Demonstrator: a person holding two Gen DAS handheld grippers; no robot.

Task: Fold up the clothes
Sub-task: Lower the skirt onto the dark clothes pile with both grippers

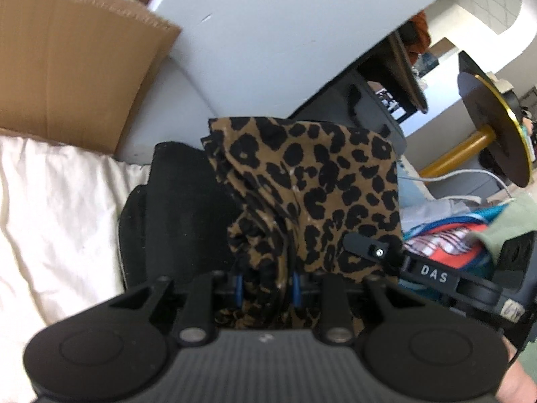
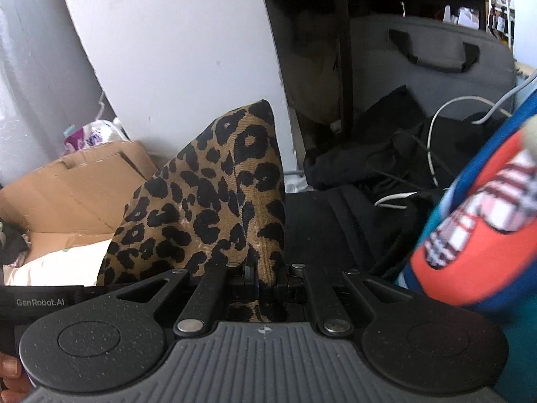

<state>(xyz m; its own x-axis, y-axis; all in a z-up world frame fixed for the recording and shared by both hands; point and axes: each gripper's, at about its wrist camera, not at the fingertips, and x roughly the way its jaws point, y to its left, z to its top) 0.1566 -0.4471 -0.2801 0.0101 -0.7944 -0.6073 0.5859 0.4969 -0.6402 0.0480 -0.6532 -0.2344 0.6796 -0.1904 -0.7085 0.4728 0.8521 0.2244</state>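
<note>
Both grippers are closed on one leopard-print garment [image 1: 312, 188], held up off the bed. Left gripper [image 1: 266, 287]: blue-edged fingers pinch a bunched fold. Right gripper [image 2: 265, 277]: jaws clamped on a narrow edge, fabric rising to a peak. Only the left wrist view shows the cream sheet [image 1: 57, 201] and a black cloth [image 1: 174, 208] behind the garment. Only the right wrist view shows a grey bag [image 2: 433, 57]. A cardboard box [image 1: 70, 63] and a colourful garment [image 2: 476, 221] appear in both.
</note>
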